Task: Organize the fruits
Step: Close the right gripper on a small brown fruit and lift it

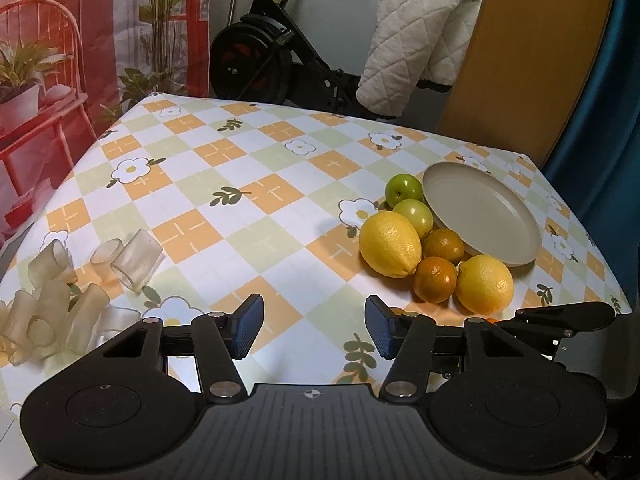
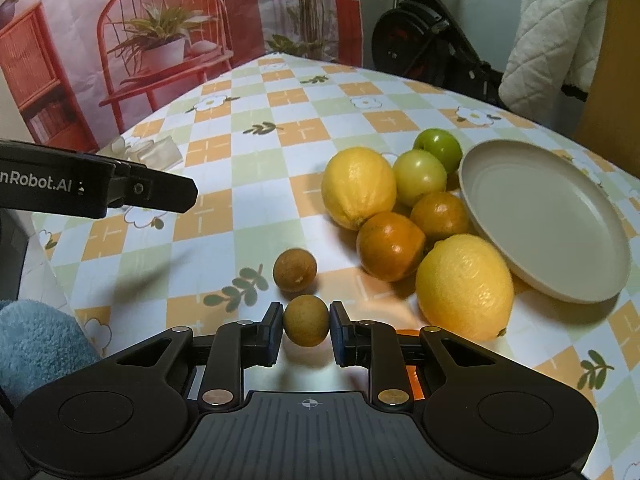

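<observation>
Inspector: The checked table (image 2: 248, 168) carries a beige plate (image 2: 552, 220), tilted, its near rim resting against the fruit pile.

Clerk: And the fruit?

Inspector: Two lemons (image 2: 358, 186), long axes slanting toward the camera, two oranges (image 2: 390, 246), two green apples (image 2: 420, 178). One small brown fruit (image 2: 295, 270) sits apart.

Clerk: The grippers?

Inspector: The right gripper (image 2: 306, 326) clamps a second brown fruit (image 2: 306, 326). The left gripper (image 1: 314, 326) stands partly open, holding nothing. Clear tubes (image 1: 52, 312) at left are hard to identify.

Matt, smooth beige plate (image 2: 552, 216) beside glossy, dimpled lemons (image 2: 358, 186) and shiny green fruits (image 2: 420, 176). The small brown fruit (image 2: 307, 320) looks dull and rough. Checked tablecloth (image 1: 240, 216) has a smooth, faintly sheened finish; far right, a quilted white cloth (image 1: 416, 40).
</observation>
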### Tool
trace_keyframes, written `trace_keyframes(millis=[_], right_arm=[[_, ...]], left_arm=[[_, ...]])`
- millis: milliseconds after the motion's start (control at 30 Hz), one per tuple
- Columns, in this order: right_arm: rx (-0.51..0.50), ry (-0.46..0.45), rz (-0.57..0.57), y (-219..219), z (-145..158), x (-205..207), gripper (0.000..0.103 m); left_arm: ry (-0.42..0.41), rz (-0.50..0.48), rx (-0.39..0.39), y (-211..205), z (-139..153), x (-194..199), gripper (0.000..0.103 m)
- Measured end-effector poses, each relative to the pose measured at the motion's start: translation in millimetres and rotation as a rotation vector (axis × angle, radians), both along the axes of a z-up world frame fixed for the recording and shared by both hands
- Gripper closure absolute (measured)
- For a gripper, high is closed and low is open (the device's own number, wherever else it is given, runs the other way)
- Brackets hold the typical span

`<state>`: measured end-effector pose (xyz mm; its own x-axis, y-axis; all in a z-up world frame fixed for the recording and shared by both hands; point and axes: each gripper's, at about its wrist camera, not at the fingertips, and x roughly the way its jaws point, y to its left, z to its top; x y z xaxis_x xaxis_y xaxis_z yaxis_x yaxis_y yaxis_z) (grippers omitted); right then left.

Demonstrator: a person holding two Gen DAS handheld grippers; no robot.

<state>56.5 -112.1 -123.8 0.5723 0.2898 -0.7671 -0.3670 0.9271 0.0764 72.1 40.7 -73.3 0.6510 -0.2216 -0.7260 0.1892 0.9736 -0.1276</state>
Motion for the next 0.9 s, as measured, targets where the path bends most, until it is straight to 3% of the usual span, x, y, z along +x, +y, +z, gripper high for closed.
trace_keyframes(millis=[300, 533, 900], right_arm=[[0.015, -0.076, -0.064, -23, 23, -8, 0.081], [0.023, -0.113, -0.138, -57, 35, -14, 0.081], [0.028, -0.113, -0.198, -79, 34, -18, 0.081]], left_arm=[[-0.021, -0.053, -0.012, -13, 3, -3, 0.045], [-0.043, -0.165, -0.007, -39, -12, 3, 0.045], [0.046, -0.179, 0.000, -59, -54, 29, 0.048]])
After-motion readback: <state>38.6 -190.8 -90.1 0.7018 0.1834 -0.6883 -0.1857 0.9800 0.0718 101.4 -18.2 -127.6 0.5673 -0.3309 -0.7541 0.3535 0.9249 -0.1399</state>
